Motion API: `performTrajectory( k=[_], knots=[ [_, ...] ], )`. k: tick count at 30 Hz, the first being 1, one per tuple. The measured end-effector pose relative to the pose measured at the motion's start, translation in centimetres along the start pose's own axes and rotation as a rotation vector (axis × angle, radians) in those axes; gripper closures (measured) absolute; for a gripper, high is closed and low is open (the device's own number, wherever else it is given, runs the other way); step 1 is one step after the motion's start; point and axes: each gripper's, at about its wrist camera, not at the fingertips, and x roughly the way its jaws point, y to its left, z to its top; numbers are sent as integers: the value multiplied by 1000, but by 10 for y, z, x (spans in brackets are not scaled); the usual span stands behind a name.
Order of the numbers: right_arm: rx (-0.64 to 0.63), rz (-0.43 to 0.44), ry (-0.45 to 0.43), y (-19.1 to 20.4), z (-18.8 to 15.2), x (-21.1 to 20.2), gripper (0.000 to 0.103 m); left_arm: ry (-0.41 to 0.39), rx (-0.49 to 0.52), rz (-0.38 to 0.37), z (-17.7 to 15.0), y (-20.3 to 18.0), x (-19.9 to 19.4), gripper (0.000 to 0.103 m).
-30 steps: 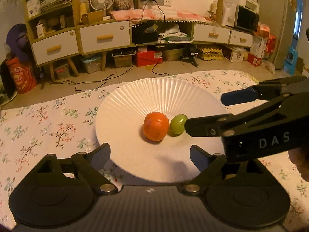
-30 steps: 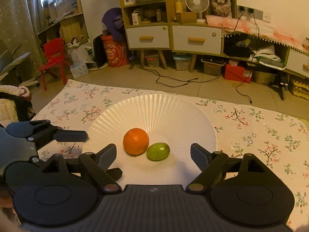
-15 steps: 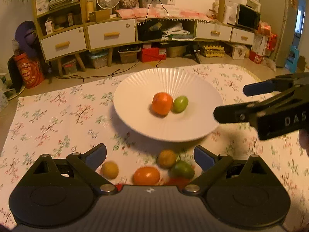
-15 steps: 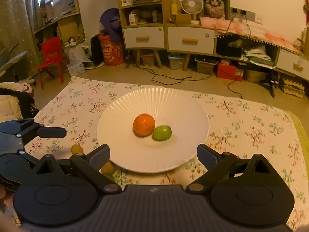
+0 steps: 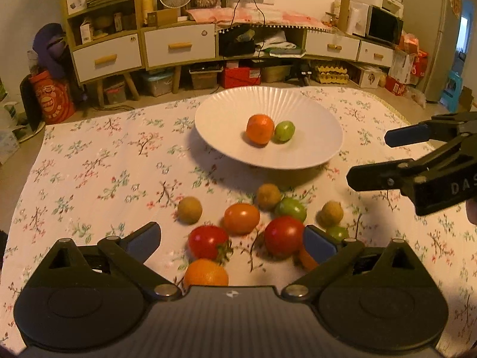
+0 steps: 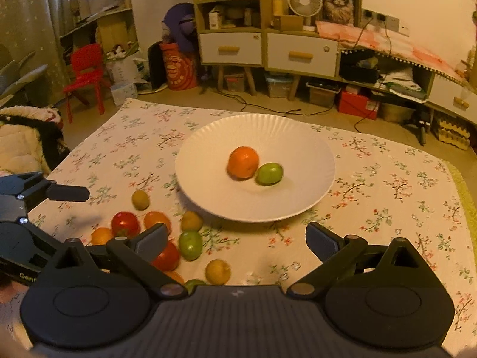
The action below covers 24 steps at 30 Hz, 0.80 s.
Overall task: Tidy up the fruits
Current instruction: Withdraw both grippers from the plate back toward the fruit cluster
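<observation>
Two fruits lie in my white ribbed plate [image 5: 316,152]: a round orange mandarin [image 5: 260,129] and a small smooth green fruit [image 5: 284,131], touching side by side near the plate's middle. The plate sits on the floral tablecloth [image 5: 98,173].

The loose fruit is scattered on the cloth just on my side of the plate. Nearest the plate is a dull brownish-yellow round fruit [image 5: 268,196], pressed against a shiny green tomato [image 5: 291,208]. To their left sit an orange tomato [image 5: 241,218] and another brownish-yellow round fruit [image 5: 190,209]; to their right, a third brownish one [image 5: 330,214]. Farther from the plate are two glossy red tomatoes, one with its green stalk showing [image 5: 208,242] and one plain [image 5: 283,235], then a dimpled orange [image 5: 206,274] at my left tool's edge.

My left gripper [image 5: 232,238] is spread wide, empty, poised over this cluster with the red tomatoes between its fingers. My right gripper [image 6: 237,238] is spread wide too, holding nothing, aimed at the plate, the cluster off to its left.
</observation>
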Motion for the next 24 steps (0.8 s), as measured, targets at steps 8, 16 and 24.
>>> performTrajectory(
  k=[8,16,24],
  knots=[
    [16,51,-7,8,-20,-4,2,18,-32,-6,-16,9,-5,5],
    [-2,38,-31,11,-31,-11,1,4,-51,0,-36,19,-20,5],
    [-79,69,-9,29,-50,-12,1,-13,-78,23,-49,27,-32,5]
  ],
)
